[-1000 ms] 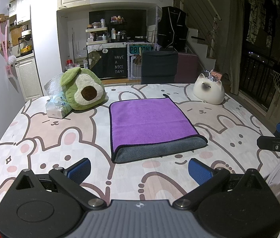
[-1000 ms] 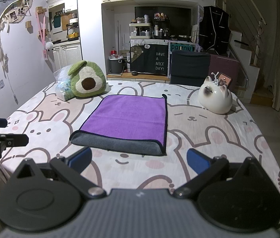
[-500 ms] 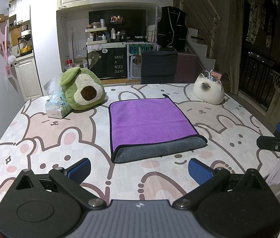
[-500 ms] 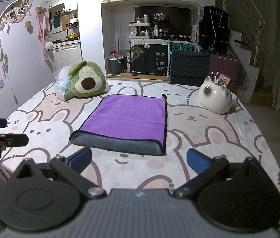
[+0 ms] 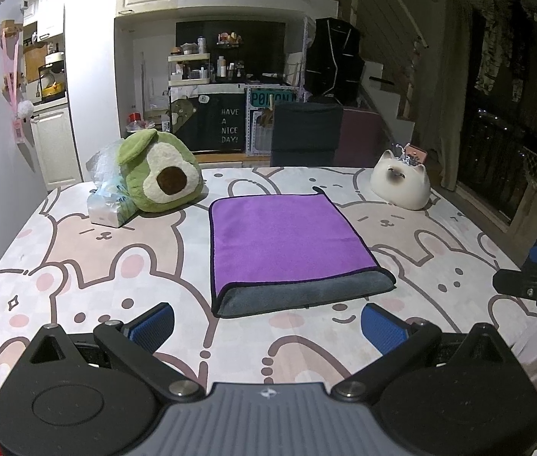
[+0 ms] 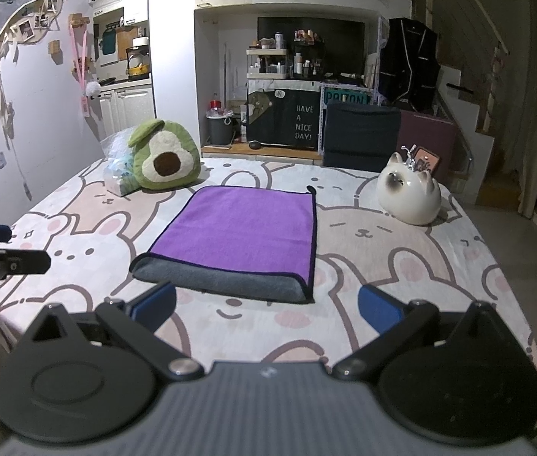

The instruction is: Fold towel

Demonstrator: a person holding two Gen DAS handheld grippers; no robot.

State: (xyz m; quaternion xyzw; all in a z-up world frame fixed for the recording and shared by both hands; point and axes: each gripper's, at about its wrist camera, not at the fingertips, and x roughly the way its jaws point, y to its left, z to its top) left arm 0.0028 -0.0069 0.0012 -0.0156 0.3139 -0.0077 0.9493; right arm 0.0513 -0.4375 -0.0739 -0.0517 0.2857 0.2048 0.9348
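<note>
Towel (image 5: pixel 287 243) folded once, flat on desk (image 5: pixel 78 250). Left gripper (image 5: pixel 267 326) and right gripper (image 6: pixel 267 311) wide, empty, near its 6 o'clock edge. Next: grab corners, fold again.

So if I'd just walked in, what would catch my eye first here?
Probably the purple towel, folded once and lying flat mid-table on the bunny-print cloth, its grey side showing along the near fold. Behind it to the left sits an avocado plush, and at the far right a white cat figure. Both the left gripper and the right gripper are open, short of the towel.
</note>
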